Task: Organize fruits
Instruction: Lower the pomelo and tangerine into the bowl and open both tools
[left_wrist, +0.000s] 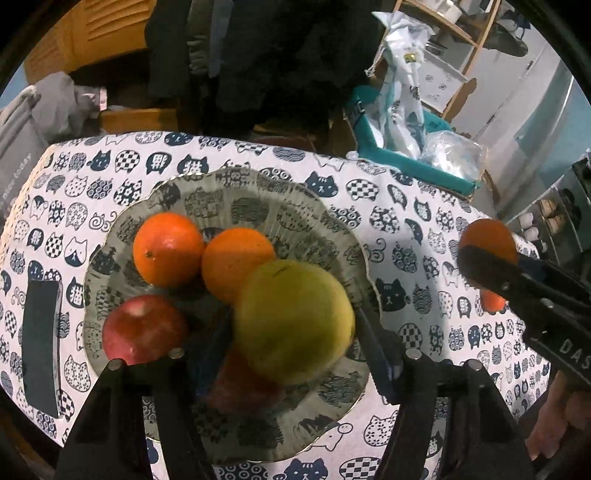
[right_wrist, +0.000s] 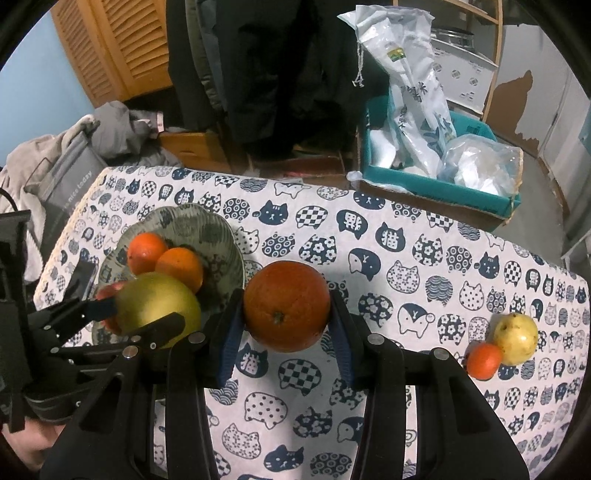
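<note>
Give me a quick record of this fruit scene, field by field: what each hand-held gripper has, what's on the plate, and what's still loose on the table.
left hand-held gripper: yellow-green fruit between its fingers, over the plate
right hand-held gripper: shut on a large orange, above the tablecloth
plate: two oranges, one red apple, another reddish fruit partly hidden
loose on cat-print tablecloth: small orange touching a yellow pear-like fruit
also on table: dark phone beside the plate
</note>
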